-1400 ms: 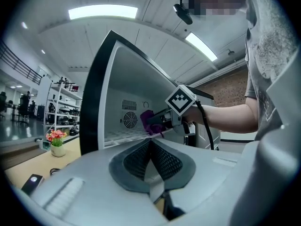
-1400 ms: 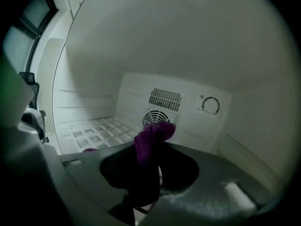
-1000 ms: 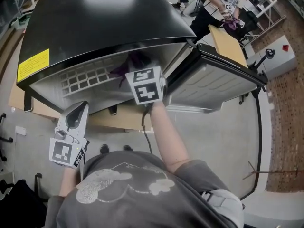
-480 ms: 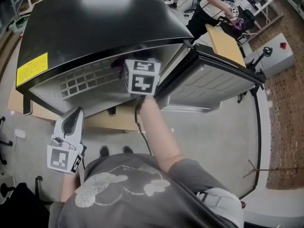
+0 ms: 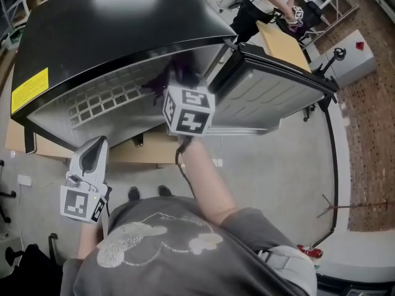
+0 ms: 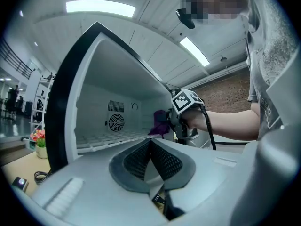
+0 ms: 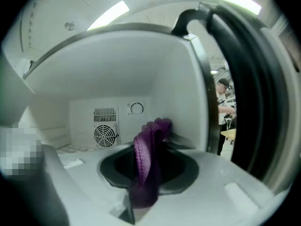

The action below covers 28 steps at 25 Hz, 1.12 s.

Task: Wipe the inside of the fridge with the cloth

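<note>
Its marker cube a shade farther out of the open fridge (image 5: 123,17) than half a second ago, the right gripper (image 7: 149,173), arm outstretched, clamps the purple cloth (image 7: 150,145) inside, before a rear fan grille (image 7: 105,135) that only the gripper views show, while the left gripper (image 6: 150,149) hangs low, jaws pressed together on nothing.

Black fridge (image 5: 117,23) fills upper left of frame, seen from above; yellow label (image 5: 28,90) at its left edge. White wire shelf (image 5: 102,97) visible inside. Fridge door (image 5: 271,94) swung open toward right. Right gripper (image 5: 182,86) at centre, at fridge mouth, marker cube up; purple cloth (image 5: 176,73) just beyond cube, over shelf. Left gripper (image 5: 94,152) at lower left, outside fridge, pointing up. Grey-shirted torso across bottom. Another person (image 5: 262,2) at top right.
</note>
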Motion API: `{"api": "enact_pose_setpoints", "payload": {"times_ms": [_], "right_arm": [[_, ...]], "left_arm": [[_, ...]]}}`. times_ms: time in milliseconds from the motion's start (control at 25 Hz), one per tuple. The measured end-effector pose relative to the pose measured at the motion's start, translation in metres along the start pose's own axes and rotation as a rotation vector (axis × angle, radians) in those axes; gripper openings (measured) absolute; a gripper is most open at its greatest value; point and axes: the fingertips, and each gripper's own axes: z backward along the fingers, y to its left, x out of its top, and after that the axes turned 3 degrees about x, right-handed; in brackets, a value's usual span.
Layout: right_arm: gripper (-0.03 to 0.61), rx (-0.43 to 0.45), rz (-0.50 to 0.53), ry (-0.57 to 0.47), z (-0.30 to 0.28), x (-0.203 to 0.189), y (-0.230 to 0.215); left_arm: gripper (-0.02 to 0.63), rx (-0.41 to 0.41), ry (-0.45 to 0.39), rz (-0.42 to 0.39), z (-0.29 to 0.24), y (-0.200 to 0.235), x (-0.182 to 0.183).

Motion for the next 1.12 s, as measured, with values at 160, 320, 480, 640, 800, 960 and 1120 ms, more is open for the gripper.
{"api": "enact_pose_setpoints", "payload": {"times_ms": [160, 320, 480, 640, 800, 960, 1120], "right_arm": [[0.081, -0.023, -0.026, 0.007, 0.027, -0.017, -0.011], [0.081, -0.021, -0.034, 0.022, 0.047, -0.032, -0.018], [0.081, 0.014, -0.049, 0.021, 0.057, -0.042, -0.02], [0.081, 0.06, -0.044, 0.037, 0.065, -0.054, -0.014], [0.081, 0.195, 0.05, 0.05, 0.074, -0.072, 0.038], [0.081, 0.443, 0.104, 0.086, 0.075, -0.109, 0.111], [0.081, 0.698, 0.142, 0.179, 0.072, -0.159, 0.178]], "left_arm": [[0.017, -0.046, 0.013, 0.008, -0.008, -0.015, -0.005], [0.017, -0.077, 0.016, 0.004, -0.014, -0.028, -0.006], [0.017, -0.078, 0.019, 0.001, -0.017, -0.035, -0.007], [0.017, -0.048, 0.029, 0.003, -0.014, -0.039, -0.013], [0.017, 0.022, 0.044, 0.013, -0.004, -0.032, -0.025], [0.017, 0.126, 0.057, 0.016, 0.015, -0.016, -0.03], [0.017, 0.241, 0.085, 0.016, 0.046, 0.005, -0.037]]}}
